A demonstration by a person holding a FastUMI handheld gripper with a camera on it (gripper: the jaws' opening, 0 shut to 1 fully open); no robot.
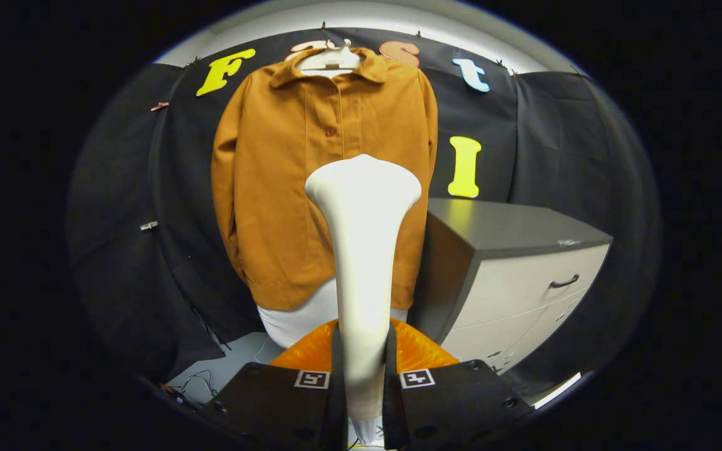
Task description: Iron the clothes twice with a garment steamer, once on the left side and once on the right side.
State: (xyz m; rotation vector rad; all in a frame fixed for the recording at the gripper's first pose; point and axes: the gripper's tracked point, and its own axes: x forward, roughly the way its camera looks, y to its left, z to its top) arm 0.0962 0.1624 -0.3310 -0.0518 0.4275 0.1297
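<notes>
The gripper [361, 376] is clamped on the handle of the white steamer [363, 250] — both fingers press its sides. The steamer stands upright between them, its wide head raised in front of the brown jacket [273, 188], which hangs on a white hanger [329, 57] beside a grey drawer cabinet [511, 250].
</notes>
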